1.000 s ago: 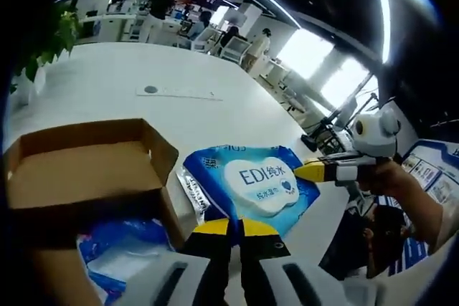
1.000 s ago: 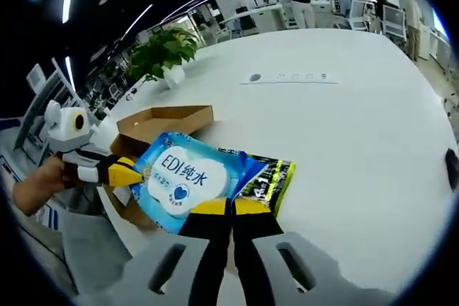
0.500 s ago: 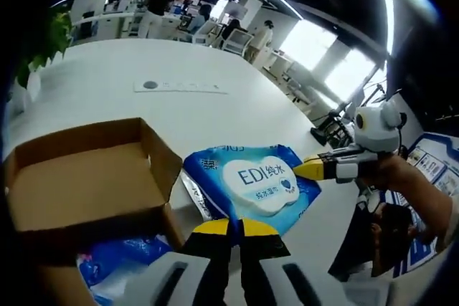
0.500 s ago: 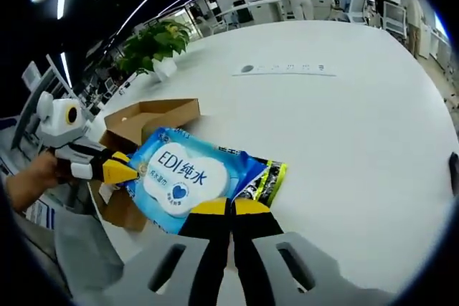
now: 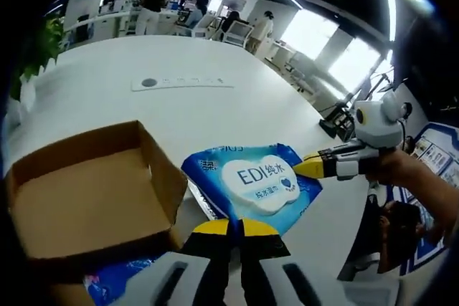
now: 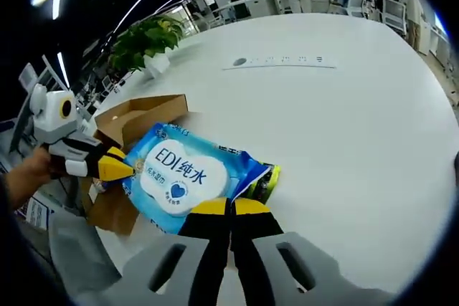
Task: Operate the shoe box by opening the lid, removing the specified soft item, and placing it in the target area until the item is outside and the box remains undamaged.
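Two grippers were clamped on one blue wipes pack (image 5: pixel 256 184), each w/ jaws closed together on opposite edges. In left gripper view, left gripper (image 5: pixel 229 228) pinched the pack's near edge, while right gripper (image 5: pixel 310 168) came in from the right & gripped the pack's right edge; a hand (image 5: pixel 401 173) held that tool. In right gripper view, right gripper (image 6: pixel 229 209) held the near edge & left gripper (image 6: pixel 123 169) bit the pack's left edge. Pack was outside the cardboard box (image 5: pixel 86 191), held over the white table (image 5: pixel 215 112), just right of the box. Cannot tell whether pack touched the table. Box lay open, brown interior visible. A second blue packet (image 5: pixel 118 284) showed near the box's near side in left gripper view. A dark packet w/ yellow-green print (image 6: pixel 264 181) lay under the pack's right end, partly hidden. Potted plant (image 6: pixel 147 41) stood at far left of table. People & desks in far background.
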A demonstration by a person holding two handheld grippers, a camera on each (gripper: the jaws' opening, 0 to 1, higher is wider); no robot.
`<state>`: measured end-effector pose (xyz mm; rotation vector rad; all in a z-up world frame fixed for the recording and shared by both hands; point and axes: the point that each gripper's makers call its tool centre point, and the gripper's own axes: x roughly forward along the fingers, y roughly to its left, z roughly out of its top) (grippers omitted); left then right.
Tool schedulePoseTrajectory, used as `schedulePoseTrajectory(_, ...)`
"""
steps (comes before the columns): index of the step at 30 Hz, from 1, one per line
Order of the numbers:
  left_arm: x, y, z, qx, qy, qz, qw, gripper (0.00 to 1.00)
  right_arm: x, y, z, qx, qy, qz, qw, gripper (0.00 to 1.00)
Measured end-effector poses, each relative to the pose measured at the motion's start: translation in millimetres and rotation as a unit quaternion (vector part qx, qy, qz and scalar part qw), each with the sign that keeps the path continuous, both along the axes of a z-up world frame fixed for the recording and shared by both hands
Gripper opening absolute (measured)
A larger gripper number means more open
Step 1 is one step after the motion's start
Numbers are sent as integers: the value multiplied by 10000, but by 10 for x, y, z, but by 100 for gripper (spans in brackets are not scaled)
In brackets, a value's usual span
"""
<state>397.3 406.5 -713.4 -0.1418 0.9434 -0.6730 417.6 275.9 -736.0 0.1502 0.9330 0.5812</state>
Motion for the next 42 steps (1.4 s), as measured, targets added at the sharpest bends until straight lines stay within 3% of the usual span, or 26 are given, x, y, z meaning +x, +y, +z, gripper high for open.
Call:
schedulePoseTrajectory(12,40,-20,-67,241,-19,-109,9996,2,42,-14,-183,-66,119,-119,9998,0)
schedulePoseTrajectory(18,23,-40,-120,617,-149,-401,9972,2,38,-14,-234,-150,69,-93,9998,0)
schedulePoseTrajectory(27,2,-40,-214,1298,-406,-1002,9856,3,67,-7,-255,-212,-50,-89,9997,0)
schedulePoseTrajectory(35,9,-50,-297,1615,-517,-1306,9768,3,99,-19,-247,-106,-109,-209,9997,0)
schedulePoseTrajectory(42,-13,-39,-312,1766,-529,-1397,9729,4,68,-5,-233,-66,-98,-260,9996,0)
